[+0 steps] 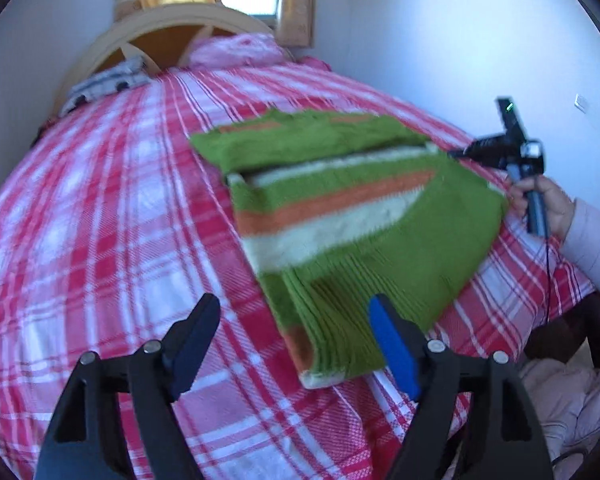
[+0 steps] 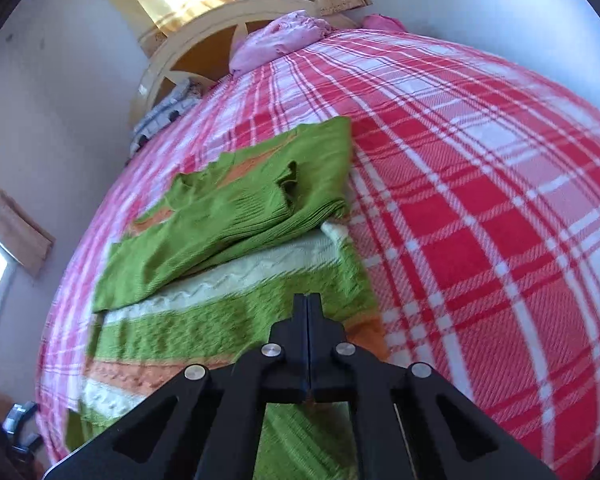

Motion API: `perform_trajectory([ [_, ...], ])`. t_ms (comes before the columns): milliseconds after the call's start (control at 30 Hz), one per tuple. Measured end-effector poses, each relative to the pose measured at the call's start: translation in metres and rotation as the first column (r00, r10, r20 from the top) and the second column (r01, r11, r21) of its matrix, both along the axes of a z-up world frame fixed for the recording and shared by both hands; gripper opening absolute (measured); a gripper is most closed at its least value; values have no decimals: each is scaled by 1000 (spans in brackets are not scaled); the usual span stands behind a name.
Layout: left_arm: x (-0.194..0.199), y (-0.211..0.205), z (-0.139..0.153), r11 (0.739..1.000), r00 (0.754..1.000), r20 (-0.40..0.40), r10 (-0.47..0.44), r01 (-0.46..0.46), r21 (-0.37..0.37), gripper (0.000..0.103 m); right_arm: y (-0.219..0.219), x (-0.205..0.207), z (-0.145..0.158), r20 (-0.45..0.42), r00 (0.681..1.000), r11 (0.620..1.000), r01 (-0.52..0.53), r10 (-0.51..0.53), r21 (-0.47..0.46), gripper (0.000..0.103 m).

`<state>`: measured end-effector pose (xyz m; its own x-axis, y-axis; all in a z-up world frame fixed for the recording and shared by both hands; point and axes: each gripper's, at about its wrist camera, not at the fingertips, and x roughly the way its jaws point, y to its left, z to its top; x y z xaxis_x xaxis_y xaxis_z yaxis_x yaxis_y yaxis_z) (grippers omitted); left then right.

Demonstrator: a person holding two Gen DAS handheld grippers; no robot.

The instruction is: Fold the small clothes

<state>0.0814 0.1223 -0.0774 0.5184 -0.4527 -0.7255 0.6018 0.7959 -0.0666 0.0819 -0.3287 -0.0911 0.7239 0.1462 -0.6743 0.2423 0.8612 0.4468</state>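
On the bed (image 1: 100,240), which fills most of the room under a red, pink and white checked blanket (image 2: 480,220), a small green sweater (image 1: 360,216) lies partly folded. The bed has a cream and brown arched headboard (image 1: 160,28) at the far end, below a window with yellow curtains (image 1: 296,8), and a pink pillow (image 1: 236,50) sits against it beside a grey and white patterned cloth (image 1: 104,84).

The sweater is knitted, green with orange and cream stripes. From the right wrist view, one green part, sleeve and ribbed edge, is turned over on top of the striped body. From the left wrist view its ribbed hem lies nearest, flat on the blanket, just in front of the left tool (image 1: 296,344).

The left tool stands spread wide, one black finger and one with a blue pad (image 1: 392,344), nothing between them. Its blue-padded finger overlaps the sweater's hem in the view; I cannot tell whether it touches it.

The right tool (image 2: 307,304) has its two black fingers pressed tight together, and no cloth shows pinched at the tips. It hangs low over the near striped part of the sweater. In the left wrist view it appears at the sweater's far right corner, held by a hand (image 1: 548,204) with a pale sleeve (image 1: 596,236), a thin black cable trailing down from it.
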Motion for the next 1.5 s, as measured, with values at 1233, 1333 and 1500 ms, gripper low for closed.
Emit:
perform_trajectory([
  [1233, -4, -29, -29, 987, 994, -87, 65, -76, -139, 62, 19, -102, 30, 163, 985, 981, -78, 49, 180, 79],
  [1333, 1, -30, -41, 988, 988, -134, 73, -90, -125, 59, 21, -102, 33, 162, 985, 985, -87, 63, 147, 79],
  [1500, -3, -30, -39, 985, 987, -159, 29, -55, -164, 22, 41, -92, 42, 90, 986, 981, -125, 139, -147, 78],
])
